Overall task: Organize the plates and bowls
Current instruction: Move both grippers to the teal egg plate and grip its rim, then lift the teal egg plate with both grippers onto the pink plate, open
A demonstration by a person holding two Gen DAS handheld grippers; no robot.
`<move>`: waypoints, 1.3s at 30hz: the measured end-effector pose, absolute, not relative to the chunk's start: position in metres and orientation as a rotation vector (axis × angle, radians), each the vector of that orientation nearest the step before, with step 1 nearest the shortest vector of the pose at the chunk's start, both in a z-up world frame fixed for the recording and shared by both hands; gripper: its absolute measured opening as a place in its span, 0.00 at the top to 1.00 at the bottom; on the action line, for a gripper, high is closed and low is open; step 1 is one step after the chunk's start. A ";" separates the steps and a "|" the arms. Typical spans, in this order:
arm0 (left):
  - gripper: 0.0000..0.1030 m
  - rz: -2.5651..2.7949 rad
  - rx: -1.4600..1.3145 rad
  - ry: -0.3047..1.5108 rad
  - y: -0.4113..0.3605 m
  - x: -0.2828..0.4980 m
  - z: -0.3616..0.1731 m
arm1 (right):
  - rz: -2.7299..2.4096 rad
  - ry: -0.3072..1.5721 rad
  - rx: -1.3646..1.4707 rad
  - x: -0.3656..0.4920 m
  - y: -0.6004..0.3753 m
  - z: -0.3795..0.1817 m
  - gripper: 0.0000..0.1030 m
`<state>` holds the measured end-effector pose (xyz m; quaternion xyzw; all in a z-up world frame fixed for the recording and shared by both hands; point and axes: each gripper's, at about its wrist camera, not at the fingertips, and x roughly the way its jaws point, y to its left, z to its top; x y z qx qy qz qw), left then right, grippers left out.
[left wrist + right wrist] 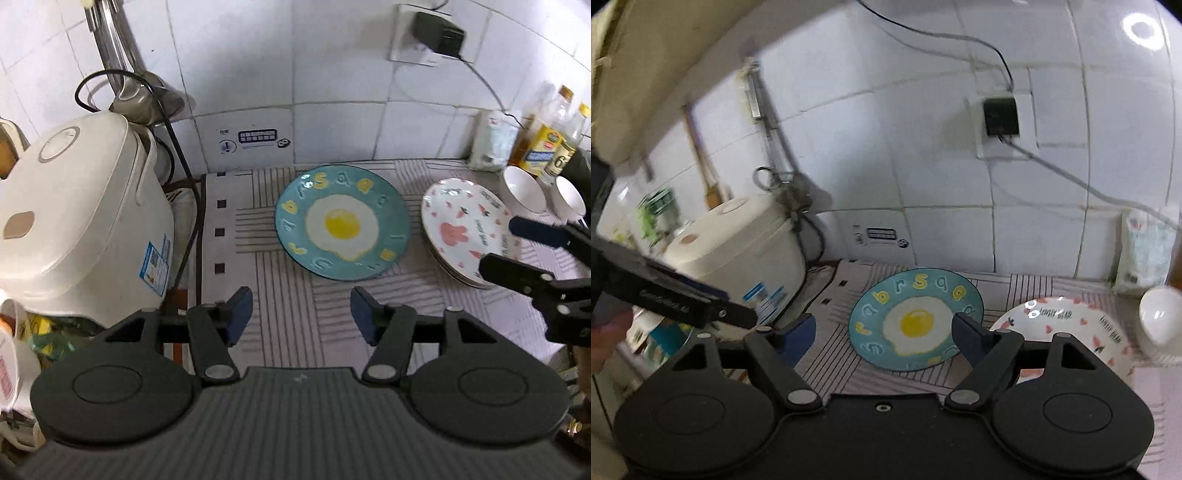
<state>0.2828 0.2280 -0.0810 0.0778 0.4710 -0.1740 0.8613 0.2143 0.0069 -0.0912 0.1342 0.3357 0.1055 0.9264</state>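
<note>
A blue plate (341, 221) (912, 317) painted with a fried egg lies flat on the striped mat (288, 295). To its right is a stack of white plates with pink prints (461, 225) (1067, 321). Beyond those stand two white bowls (524, 188) (1160, 321). My left gripper (301, 314) (738, 310) hovers open in front of the blue plate with nothing between its fingers. My right gripper (884, 325) (496, 245) is open too, hanging above the near right rim of the pink-print stack and holding nothing.
A white rice cooker (74, 206) (738, 251) with its cable fills the left side. Oil bottles (546, 144) and a soft packet (493, 140) (1145, 254) stand at the back right. A tiled wall with a plugged socket (436, 33) (1001, 118) closes the back.
</note>
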 end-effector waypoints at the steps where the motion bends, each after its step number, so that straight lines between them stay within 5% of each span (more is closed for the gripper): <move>1: 0.38 -0.373 0.157 0.986 0.230 0.290 -0.086 | 0.198 0.697 0.299 0.220 0.008 -0.099 0.18; 6: 0.28 -0.398 0.133 0.988 0.233 0.326 -0.116 | 0.102 0.761 0.482 0.247 0.013 -0.143 0.19; 17: 0.28 -0.426 0.098 1.097 0.212 0.409 -0.201 | -0.040 0.839 0.692 0.269 0.020 -0.220 0.20; 20: 0.28 -0.417 0.086 1.128 0.208 0.422 -0.224 | -0.072 0.829 0.716 0.276 0.021 -0.235 0.31; 22: 0.34 -0.409 0.098 1.136 0.205 0.427 -0.237 | -0.103 0.812 0.714 0.279 0.023 -0.243 0.38; 24: 0.55 -0.425 0.139 1.146 0.201 0.430 -0.246 | -0.183 0.766 0.678 0.280 0.027 -0.246 0.49; 28: 0.69 -0.475 0.107 1.136 0.201 0.429 -0.251 | -0.246 0.787 0.652 0.293 0.036 -0.251 0.61; 30: 0.78 -0.495 0.073 1.138 0.204 0.429 -0.253 | -0.265 0.794 0.661 0.294 0.035 -0.255 0.79; 39: 0.77 -0.466 -0.064 1.169 0.210 0.431 -0.262 | -0.238 0.794 0.594 0.288 0.034 -0.255 0.78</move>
